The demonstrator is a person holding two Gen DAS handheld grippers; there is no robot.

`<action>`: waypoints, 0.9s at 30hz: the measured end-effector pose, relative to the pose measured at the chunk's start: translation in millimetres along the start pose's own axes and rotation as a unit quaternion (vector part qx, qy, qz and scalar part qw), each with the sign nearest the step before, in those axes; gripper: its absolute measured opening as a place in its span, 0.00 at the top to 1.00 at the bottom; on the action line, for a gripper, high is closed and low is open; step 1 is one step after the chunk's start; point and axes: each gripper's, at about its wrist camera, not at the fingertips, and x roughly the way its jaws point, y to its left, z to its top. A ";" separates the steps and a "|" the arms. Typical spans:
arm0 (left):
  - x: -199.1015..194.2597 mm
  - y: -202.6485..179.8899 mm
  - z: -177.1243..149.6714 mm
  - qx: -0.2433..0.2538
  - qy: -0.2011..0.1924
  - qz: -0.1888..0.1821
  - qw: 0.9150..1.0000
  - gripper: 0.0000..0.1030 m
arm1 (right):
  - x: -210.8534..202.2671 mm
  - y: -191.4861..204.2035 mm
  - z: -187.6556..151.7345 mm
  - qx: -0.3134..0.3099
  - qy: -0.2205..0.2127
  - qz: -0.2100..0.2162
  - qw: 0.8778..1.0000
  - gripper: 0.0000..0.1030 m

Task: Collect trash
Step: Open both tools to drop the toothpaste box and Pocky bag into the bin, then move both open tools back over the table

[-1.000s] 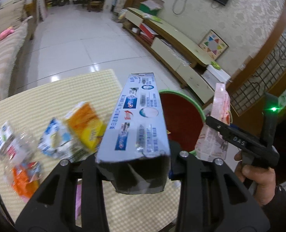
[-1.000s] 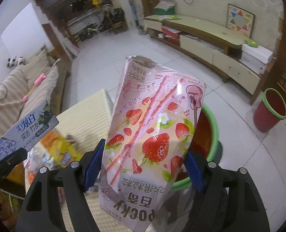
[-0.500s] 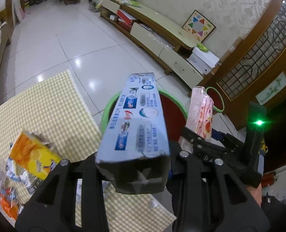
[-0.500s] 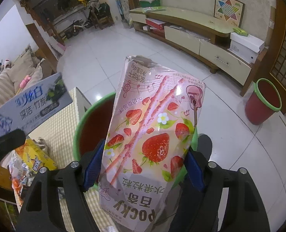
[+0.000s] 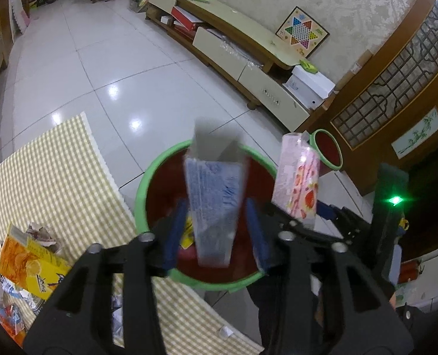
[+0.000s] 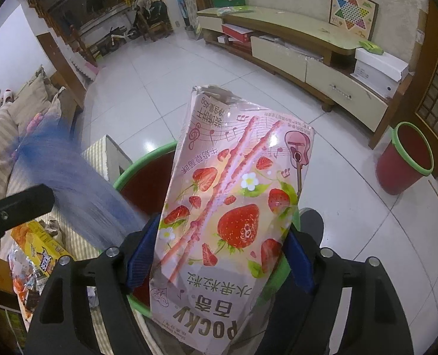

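The step in hand was the drop. The left gripper (image 5: 216, 230) had its jaws opening, and the blue box (image 5: 213, 204) between them was blurred, falling into the bin (image 5: 140, 195) beside the counter (image 5: 50, 177) edge. The right gripper (image 6: 219, 254) jaws were also opening around the pink box (image 6: 230, 207) above the bin; next it needed only a full release.

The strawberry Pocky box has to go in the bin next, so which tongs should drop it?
The right tongs. They already have the Pocky box between their pads above the big green-rimmed bin and are opening. The left tongs are opening too, letting the blue toothpaste box fall in.
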 end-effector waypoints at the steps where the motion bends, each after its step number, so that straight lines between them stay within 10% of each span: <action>1: -1.5 -0.8 1.5 0.000 -0.007 0.002 1.000 0.30 | 2.1 1.0 -0.3 -0.001 0.004 0.002 1.000 0.23; 5: -10.1 2.4 3.9 -0.007 -0.026 0.002 1.000 0.20 | 3.7 3.5 -2.3 -0.004 0.004 -0.001 1.000 0.07; 13: -39.5 28.9 -3.5 -0.035 -0.048 0.020 0.998 0.05 | -2.1 12.2 -4.9 -0.010 0.007 -0.001 1.000 0.07; 27: -122.6 87.8 -68.4 -0.066 -0.075 0.091 0.991 0.05 | -38.4 86.7 -35.0 -0.082 -0.014 0.025 0.996 0.07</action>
